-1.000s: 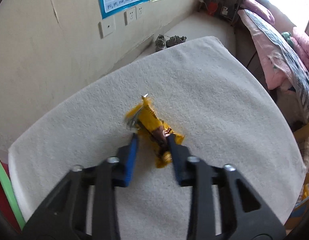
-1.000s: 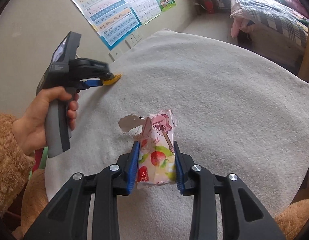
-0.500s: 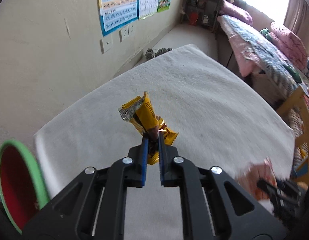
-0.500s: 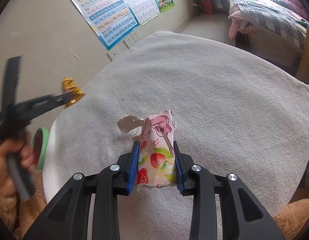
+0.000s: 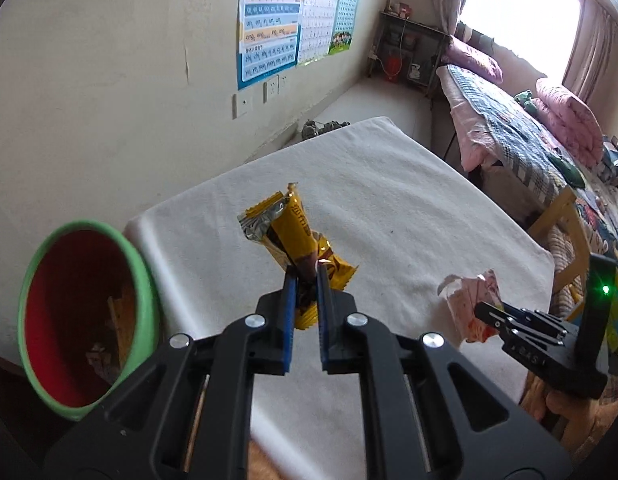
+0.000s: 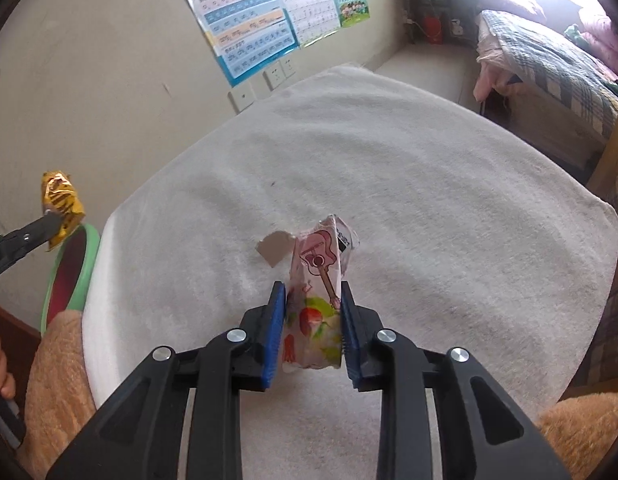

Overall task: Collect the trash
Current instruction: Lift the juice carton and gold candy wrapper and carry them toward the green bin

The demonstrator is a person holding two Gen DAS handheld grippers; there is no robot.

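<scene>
My left claw [image 5: 305,286] pinching yellow wrapper [image 5: 293,236] mid-frame, lifted over white counter [image 5: 409,216], green bin [image 5: 143,280] lower left; my right claw [image 6: 312,304] clamped on pink wrapper [image 6: 319,280], centre frame

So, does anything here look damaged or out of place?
Nothing odd beyond the trash itself: the pink wrapper has a torn top flap, and the yellow wrapper is ripped open, showing foil.
</scene>
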